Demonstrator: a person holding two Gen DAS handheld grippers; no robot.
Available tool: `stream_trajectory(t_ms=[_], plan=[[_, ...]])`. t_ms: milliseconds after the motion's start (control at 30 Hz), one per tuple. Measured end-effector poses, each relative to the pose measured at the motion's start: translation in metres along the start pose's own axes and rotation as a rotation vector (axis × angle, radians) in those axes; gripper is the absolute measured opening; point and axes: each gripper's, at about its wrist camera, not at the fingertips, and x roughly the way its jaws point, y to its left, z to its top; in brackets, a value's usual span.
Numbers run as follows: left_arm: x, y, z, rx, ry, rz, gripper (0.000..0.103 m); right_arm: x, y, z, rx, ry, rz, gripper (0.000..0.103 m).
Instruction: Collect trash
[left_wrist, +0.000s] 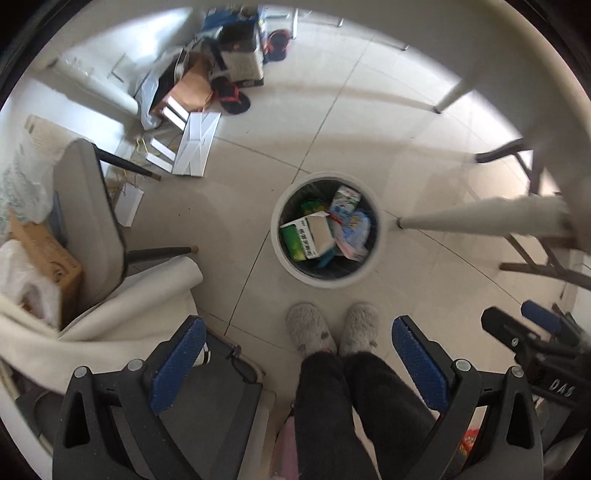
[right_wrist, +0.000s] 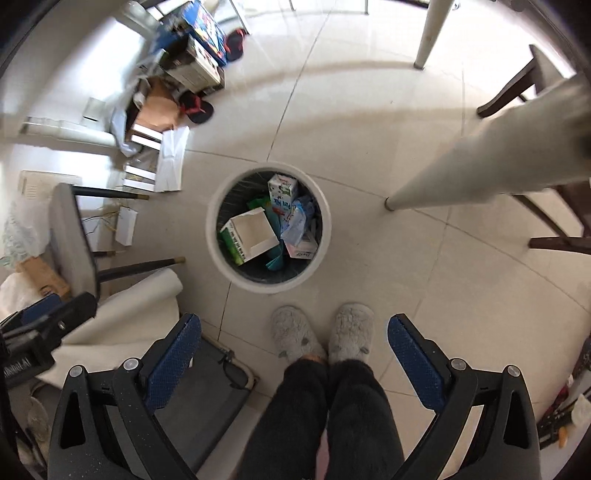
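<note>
A round white trash bin (left_wrist: 380, 240) with a dark liner stands on the tiled floor below both grippers; it also shows in the right wrist view (right_wrist: 213, 236). It holds a green and white carton (left_wrist: 306, 236) (right_wrist: 247, 232), a milk carton (left_wrist: 345, 201) (right_wrist: 282, 192) and crumpled wrappers (left_wrist: 356, 232) (right_wrist: 295, 225). My left gripper (left_wrist: 297, 349) is open and empty, held high above the floor. My right gripper (right_wrist: 293, 345) is open and empty too. The right gripper shows at the left wrist view's right edge (left_wrist: 532, 332), and the left gripper at the right wrist view's left edge (right_wrist: 40, 325).
The person's grey slippers (left_wrist: 332, 326) (right_wrist: 321, 332) stand just in front of the bin. A grey chair (left_wrist: 92, 221) (right_wrist: 70, 236) is on the left. A white table leg (left_wrist: 480, 218) (right_wrist: 480, 147) slants in from the right. Boxes and papers (left_wrist: 207, 99) (right_wrist: 166, 103) lie at the back left.
</note>
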Motion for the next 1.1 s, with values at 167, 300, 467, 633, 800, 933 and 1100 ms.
stream_trajectory(t_ms=[167,300,467,633,800,933,1100], plan=[[-0.083,-0.014,-0.020,0.012,-0.049,-0.055,0.103,-0.104,0.003,-0.026,-0.016,-0.017,0.072,0.102],[-0.141,-0.018,-0.022,0.043,-0.085,-0.122,0.103,-0.181,0.002,-0.045,-0.024,-0.034,0.128,0.102],[-0.212,-0.021,-0.025,0.159,-0.161,-0.167,0.103,-0.271,0.008,-0.068,-0.009,-0.104,0.163,0.102],[-0.263,-0.004,-0.027,0.214,-0.190,-0.271,0.103,-0.334,0.024,-0.094,0.043,-0.165,0.196,0.102],[-0.299,0.017,-0.034,0.287,-0.196,-0.355,0.103,-0.378,0.055,-0.122,0.080,-0.205,0.207,0.102],[-0.320,0.033,-0.043,0.357,-0.200,-0.384,0.103,-0.400,0.086,-0.150,0.112,-0.225,0.210,0.103],[-0.335,0.046,-0.053,0.402,-0.195,-0.400,0.103,-0.408,0.120,-0.177,0.155,-0.249,0.217,0.103]])
